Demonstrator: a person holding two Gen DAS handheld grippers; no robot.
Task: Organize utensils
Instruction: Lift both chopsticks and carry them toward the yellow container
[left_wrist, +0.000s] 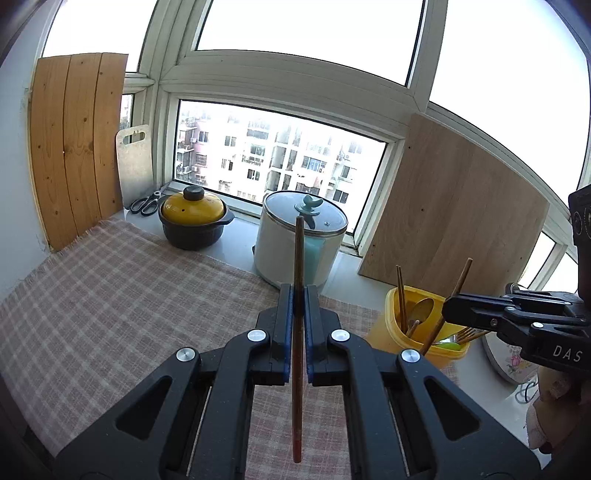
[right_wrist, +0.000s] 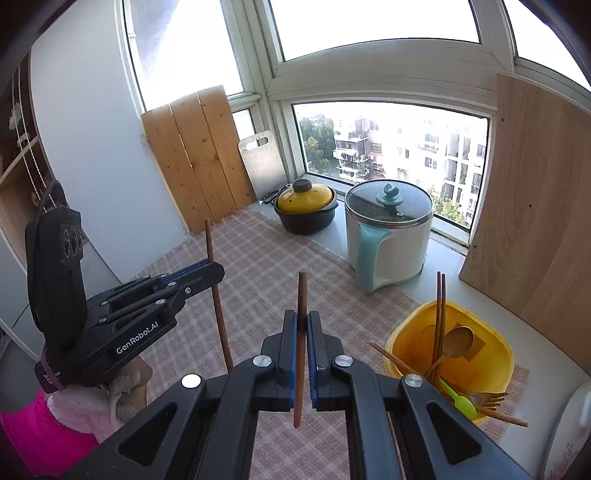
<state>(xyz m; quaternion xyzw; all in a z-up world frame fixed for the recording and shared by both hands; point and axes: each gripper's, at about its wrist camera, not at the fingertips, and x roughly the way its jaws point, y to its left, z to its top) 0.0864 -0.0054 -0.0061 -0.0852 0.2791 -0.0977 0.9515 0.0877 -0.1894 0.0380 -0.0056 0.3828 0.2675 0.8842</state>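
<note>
Both grippers, left (left_wrist: 298, 291) and right (right_wrist: 302, 317), clamp 1 chopstick (left_wrist: 297, 332) each beside yellow bin (right_wrist: 495, 354), white cooker (right_wrist: 391, 236) behind.

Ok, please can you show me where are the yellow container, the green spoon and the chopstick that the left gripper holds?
yellow container (right_wrist: 495, 345): right wrist view, on its right inner wall.
green spoon (right_wrist: 463, 404): right wrist view, on its bowl.
chopstick in the left gripper (left_wrist: 299, 254): left wrist view, on the shaft above the pads.

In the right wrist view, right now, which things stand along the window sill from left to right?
Pine plank board → pale cutting board → yellow-lidded pot → white cooker → large wooden board.
</note>
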